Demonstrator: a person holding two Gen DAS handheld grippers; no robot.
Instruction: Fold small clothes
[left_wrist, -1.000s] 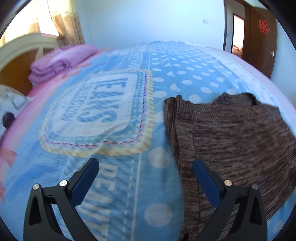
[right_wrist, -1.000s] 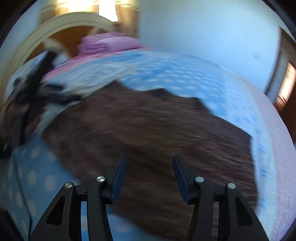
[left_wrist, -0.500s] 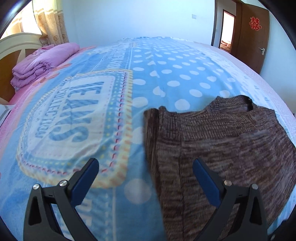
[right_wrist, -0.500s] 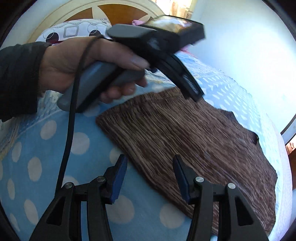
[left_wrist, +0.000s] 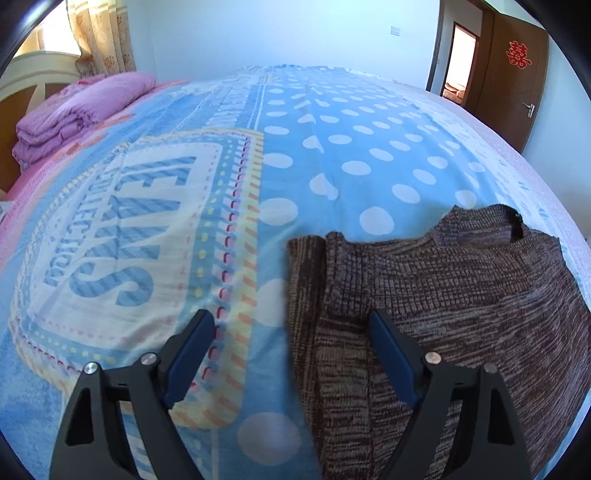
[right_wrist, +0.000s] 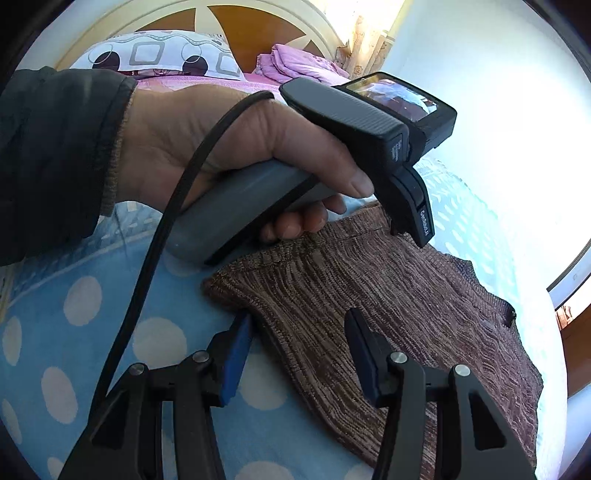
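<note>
On the bed (left_wrist: 332, 122), between your two sets of jaws, the brown knitted sweater (left_wrist: 461, 295) lies spread nearly flat on the blue polka-dot bedspread (left_wrist: 351, 155), collar at the far end from the left jaws. Its left side already appears turned in along a lengthwise crease, though the fisheye makes that hard to confirm; no crosswise fold is made, so most of the folding is judged to lie ahead.

Your left gripper (left_wrist: 288, 347) tilts steeply down, straddling the sweater's left edge: one finger over the bedspread, the other over the knit. Its jaws stand wide, have just been closing a little, and press on nothing.

Your right gripper (right_wrist: 295, 339) also angles down, at the near hem corner, which lies between its half-open jaws, not yet pinched. Across the sweater from those jaws, your left hand (right_wrist: 229, 147), dark sleeve (right_wrist: 55, 155) at the wrist, grips its handle with a black cable (right_wrist: 166, 229) trailing.
</note>
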